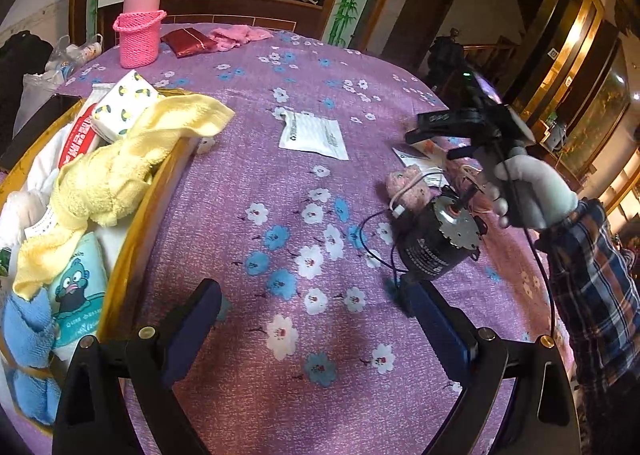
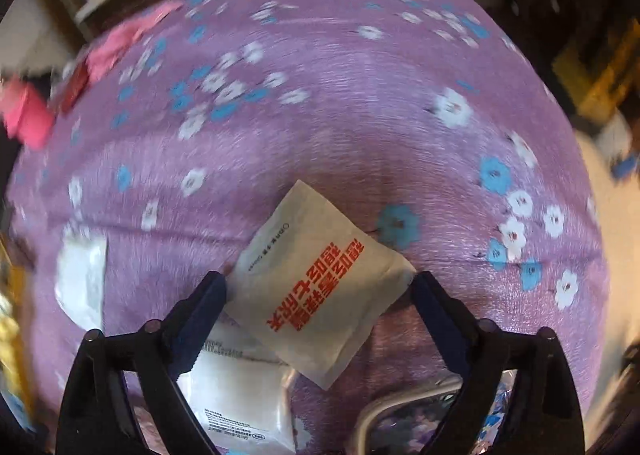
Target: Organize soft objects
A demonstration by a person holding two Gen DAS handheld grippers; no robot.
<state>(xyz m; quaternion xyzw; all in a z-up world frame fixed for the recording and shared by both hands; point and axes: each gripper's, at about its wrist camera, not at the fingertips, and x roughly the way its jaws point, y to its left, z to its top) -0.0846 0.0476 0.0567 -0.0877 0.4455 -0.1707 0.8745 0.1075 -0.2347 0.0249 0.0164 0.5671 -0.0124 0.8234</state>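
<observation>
We bring the right gripper (image 2: 320, 283), jaws wide, over a red-printed white packet (image 2: 320, 287), apparently ungripped; next, close squarely. Left gripper (image 1: 316, 295) open, empty.

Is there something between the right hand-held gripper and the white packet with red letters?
Nothing visible. The packet lies on the purple cloth between the open fingers of the right hand-held gripper, partly over another white packet.

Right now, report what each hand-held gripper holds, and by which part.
Left hand-held gripper: open over the purple flowered cloth, holding nothing. Right hand-held gripper: the white paper packet with red lettering sits between its fingers at opposite corners; whether they press cannot be told.
</observation>
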